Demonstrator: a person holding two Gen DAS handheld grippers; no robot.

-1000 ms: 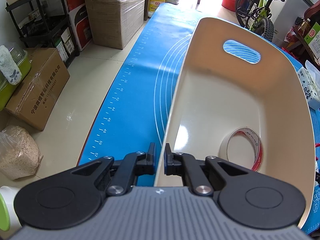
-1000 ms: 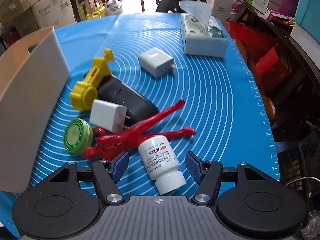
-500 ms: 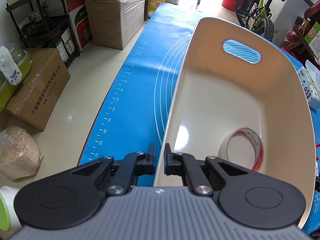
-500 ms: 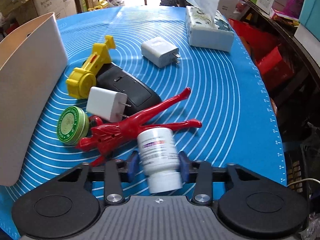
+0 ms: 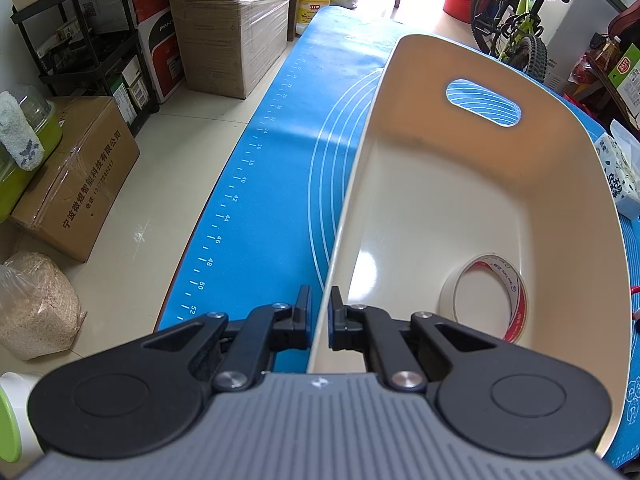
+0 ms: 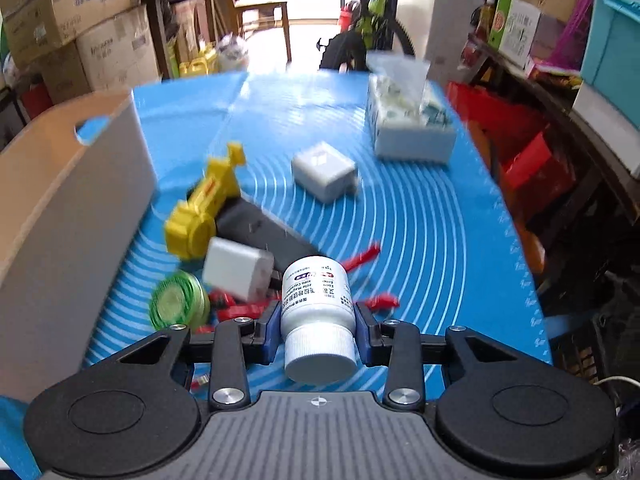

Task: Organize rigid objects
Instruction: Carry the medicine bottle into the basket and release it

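1. Jaws first: we had the left gripper (image 5: 319,316) pinched tight on the near wall of the cream bin (image 5: 460,200), one pad outside and one inside the rim. Our right gripper (image 6: 318,320) had its jaws clamped on the white pill bottle (image 6: 316,300), cap toward the camera, label upward.
2. We saw the blue mat (image 6: 420,220) covering the worktop, with the bin standing at its left side in the right wrist view.
3. We noted a tissue box (image 6: 408,128) at the far right of the mat, well apart from the other things.
4. We saw a roll of tape (image 5: 486,296) lying inside the bin, leaning against its right wall.
5. We saw a yellow toy (image 6: 204,208) beside the bin, resting partly on a black flat device (image 6: 260,232).
6. We saw a red figure (image 6: 240,308) lying behind the bottle, mostly hidden by it.
7. We saw one white charger (image 6: 324,172) alone mid-mat, and a second charger (image 6: 238,268) lying over the black device and the red figure.
8. We saw a green round tin (image 6: 178,304) just left of the red figure.
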